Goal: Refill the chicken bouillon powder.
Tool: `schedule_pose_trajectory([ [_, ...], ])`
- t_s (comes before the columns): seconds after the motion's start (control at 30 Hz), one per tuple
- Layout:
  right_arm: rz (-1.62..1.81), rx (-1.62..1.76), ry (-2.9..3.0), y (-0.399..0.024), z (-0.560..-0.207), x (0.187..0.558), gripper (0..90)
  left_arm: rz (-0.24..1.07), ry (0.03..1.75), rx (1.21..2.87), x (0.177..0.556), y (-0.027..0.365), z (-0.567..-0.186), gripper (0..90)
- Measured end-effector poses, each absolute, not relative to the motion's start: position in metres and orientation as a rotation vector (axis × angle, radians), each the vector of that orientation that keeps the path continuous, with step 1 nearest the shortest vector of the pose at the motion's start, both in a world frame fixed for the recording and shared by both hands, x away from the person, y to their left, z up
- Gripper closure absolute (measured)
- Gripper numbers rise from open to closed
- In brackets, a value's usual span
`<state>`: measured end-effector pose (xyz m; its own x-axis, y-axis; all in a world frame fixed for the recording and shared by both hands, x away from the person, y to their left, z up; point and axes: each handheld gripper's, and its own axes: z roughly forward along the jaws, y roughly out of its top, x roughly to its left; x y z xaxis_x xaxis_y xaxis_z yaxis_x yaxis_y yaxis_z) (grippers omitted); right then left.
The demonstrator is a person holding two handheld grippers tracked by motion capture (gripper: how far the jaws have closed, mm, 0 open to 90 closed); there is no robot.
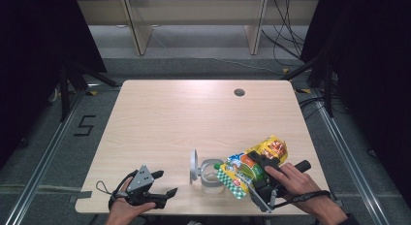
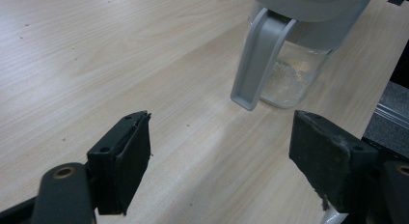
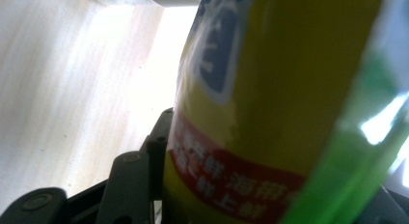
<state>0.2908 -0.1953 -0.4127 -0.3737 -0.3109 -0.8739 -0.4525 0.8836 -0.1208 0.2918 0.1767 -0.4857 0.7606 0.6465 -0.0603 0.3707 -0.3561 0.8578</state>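
Note:
A yellow and green snack bag hangs tilted over the table's front right, its lower end above a clear jug. The jug's grey lid stands flipped up at its left. My right gripper is shut on the bag, whose glossy side sits between the jaws in the right gripper view. My left gripper lies at the front left of the table, open with nothing in it. In the left gripper view its gap faces the jug and the jug's grey handle, a short way off.
The light wooden table has a round cable hole near its far right edge. Beyond it are a grey floor, wooden shelf legs and loose cables. Dark curtains hang at both sides.

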Motion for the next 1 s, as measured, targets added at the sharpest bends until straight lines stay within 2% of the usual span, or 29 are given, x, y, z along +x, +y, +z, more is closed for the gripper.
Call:
schedule_pose_trajectory([
  [0.23, 0.127, -0.57, 1.976, -0.1943, -0.412, 0.2911, 51.2, 0.346, 0.799, 1.977, 0.2908, 0.176, -0.4863, 21.9],
  [0.53, 0.096, -0.585, 1.977, -0.1922, -0.4103, 0.2902, 52.6, 0.381, 0.748, 2.006, 0.2935, 0.1782, -0.4853, 21.9],
  [0.67, 0.07, -0.643, 1.944, -0.1892, -0.4078, 0.2912, 52.7, 0.337, 0.804, 1.959, 0.2903, 0.1748, -0.4867, 21.9],
  [1.0, 0.032, -0.649, 1.935, -0.1882, -0.406, 0.2894, 52.9, 0.357, 0.767, 1.987, 0.2922, 0.1767, -0.4861, 21.9],
])
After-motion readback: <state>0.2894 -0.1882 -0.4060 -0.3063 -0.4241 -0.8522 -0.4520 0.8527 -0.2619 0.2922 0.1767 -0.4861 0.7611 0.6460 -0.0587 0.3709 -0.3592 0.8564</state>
